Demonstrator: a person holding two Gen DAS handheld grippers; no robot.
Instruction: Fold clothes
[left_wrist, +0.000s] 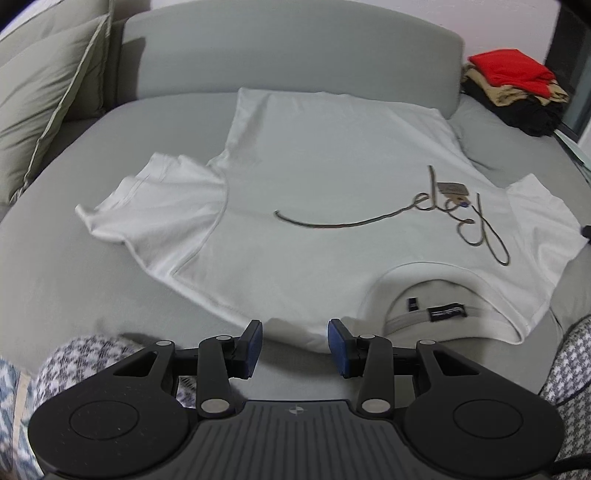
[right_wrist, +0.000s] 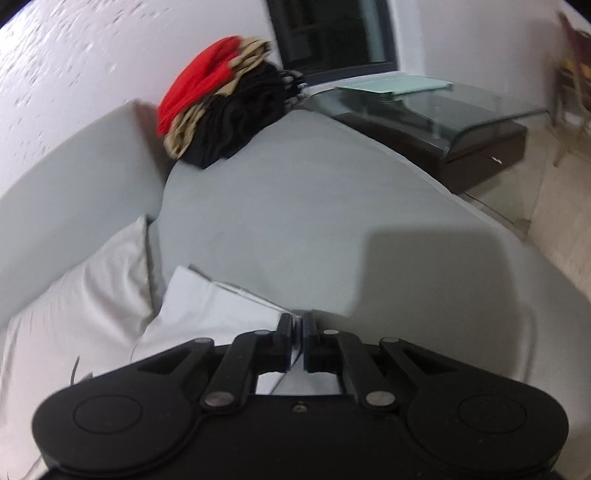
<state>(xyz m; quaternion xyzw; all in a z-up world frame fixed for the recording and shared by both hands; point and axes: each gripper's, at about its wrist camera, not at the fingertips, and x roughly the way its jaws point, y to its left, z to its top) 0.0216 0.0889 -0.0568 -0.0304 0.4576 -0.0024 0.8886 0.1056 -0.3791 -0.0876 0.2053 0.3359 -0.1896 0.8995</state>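
A white T-shirt (left_wrist: 314, 177) with a script print lies face up on the grey sofa seat (left_wrist: 74, 277), its collar (left_wrist: 424, 295) towards me and both sleeves spread. My left gripper (left_wrist: 295, 332) is open, just short of the shirt's near shoulder edge, with nothing between its blue pads (left_wrist: 255, 343). In the right wrist view, my right gripper (right_wrist: 298, 325) is shut on the edge of the shirt's white sleeve (right_wrist: 207, 306), low over the sofa seat (right_wrist: 295, 203).
A pile of folded red, tan and black clothes (left_wrist: 517, 92) (right_wrist: 221, 107) sits at the sofa's far corner. Grey cushions (left_wrist: 44, 110) stand at the left. A glass-topped low table (right_wrist: 443, 107) is beyond the sofa. A person's patterned knees (left_wrist: 81, 358) flank the left gripper.
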